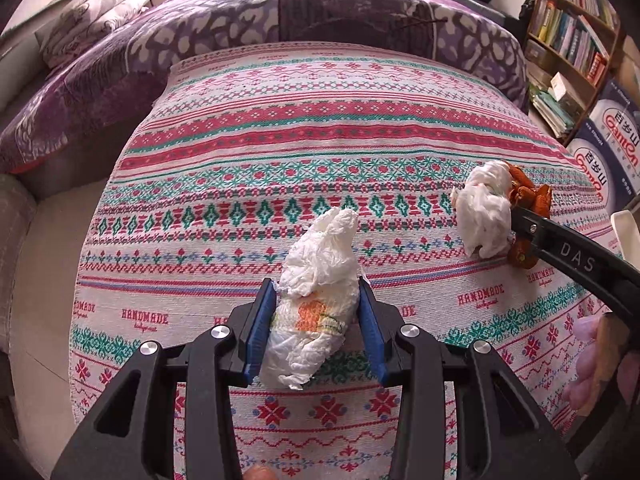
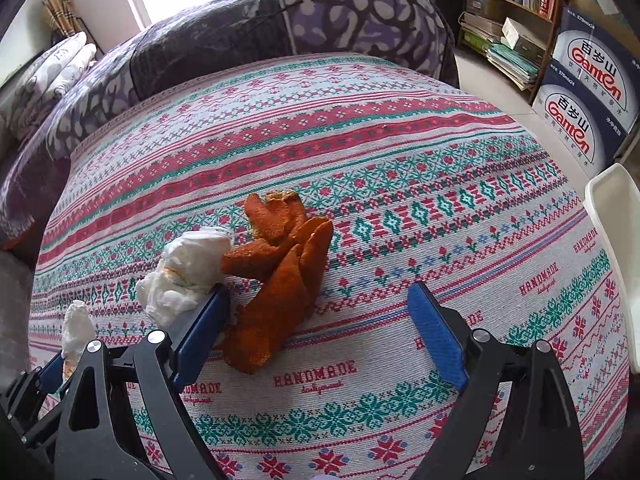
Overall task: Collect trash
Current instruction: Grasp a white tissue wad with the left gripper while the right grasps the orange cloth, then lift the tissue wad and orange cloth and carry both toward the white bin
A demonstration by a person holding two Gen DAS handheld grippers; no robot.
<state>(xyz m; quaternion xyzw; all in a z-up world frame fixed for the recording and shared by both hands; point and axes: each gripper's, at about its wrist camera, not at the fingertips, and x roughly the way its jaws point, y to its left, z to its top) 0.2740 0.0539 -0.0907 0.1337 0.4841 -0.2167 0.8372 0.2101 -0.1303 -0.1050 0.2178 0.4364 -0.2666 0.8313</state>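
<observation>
Nearest to me, between the blue pads of my left claw point(image 1: 316, 320), sits a crumpled white tissue point(image 1: 316, 292) with an orange print on it; both pads press its sides, so I judge that claw clamped on it, over the near part of the tabletop point(image 1: 280, 128) with its red and green woven cloth. My right claw point(image 2: 320, 332) stands wide apart, holding nothing. Its left pad rests against a second tissue wad point(image 2: 184, 276) and the orange peel point(image 2: 276, 272), which lie touching each other toward the right side of the tabletop, while its right pad is well clear of them over bare cloth. So I read the step as picking up: one piece is gripped on the left, and the right is lined up on the peel but not yet closed. My next move calls for shifting the right claw so the peel lies between both pads, then closing gently, since the curled strips look loose and could slip out or drag the wad along. As for containers, a white rimmed thing point(image 2: 612, 216) shows at the right edge of the tabletop; I cannot tell whether it is a bin, nor what it holds. Two printed cartons point(image 2: 588, 92) and a bookshelf point(image 2: 508, 4) stand beyond, apart from the job.
</observation>
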